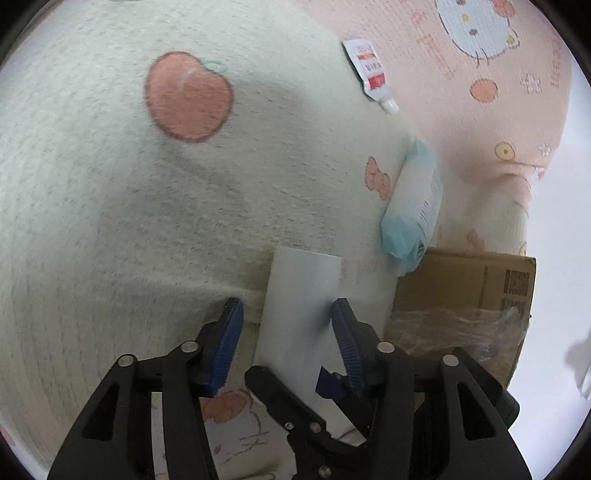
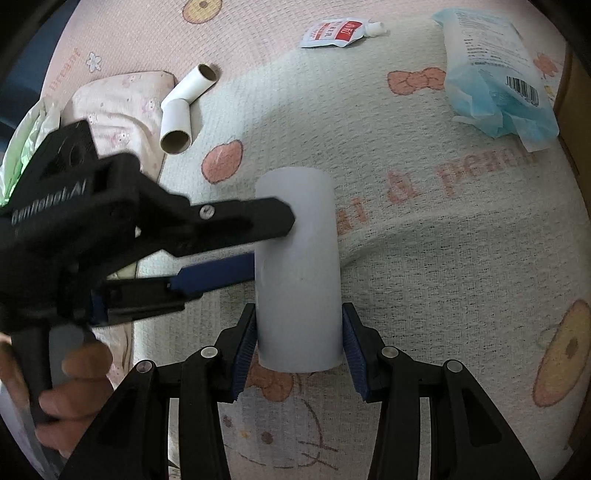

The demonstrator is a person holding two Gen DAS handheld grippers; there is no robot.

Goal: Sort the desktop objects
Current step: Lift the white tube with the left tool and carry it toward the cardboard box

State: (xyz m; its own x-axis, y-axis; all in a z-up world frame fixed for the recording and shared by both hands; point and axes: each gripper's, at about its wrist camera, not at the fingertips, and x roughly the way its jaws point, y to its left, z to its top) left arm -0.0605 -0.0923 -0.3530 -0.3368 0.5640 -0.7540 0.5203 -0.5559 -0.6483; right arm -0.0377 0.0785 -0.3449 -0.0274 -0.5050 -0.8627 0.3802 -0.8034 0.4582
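Observation:
A plain pale grey tube [image 2: 297, 266] stands out over the patterned blanket [image 2: 424, 258]. My right gripper [image 2: 299, 332] is shut on its near end, one blue pad pressing each side. My left gripper comes in from the left in the right wrist view, its black finger [image 2: 258, 219] crossing in front of the tube's middle. In the left wrist view the tube [image 1: 301, 295] lies between the fingers of my left gripper [image 1: 287, 310]. That gripper is open: its right pad is against the tube, and its left pad stands clear of it.
A red-labelled sachet [image 2: 340, 33] and a blue-and-white plastic packet [image 2: 495, 77] lie at the far side of the blanket. A bent cardboard tube [image 2: 181, 110] rests by a folded cloth [image 2: 122, 107]. A cardboard box [image 1: 461, 295] sits at the right. A hand [image 2: 74, 376] holds the left gripper.

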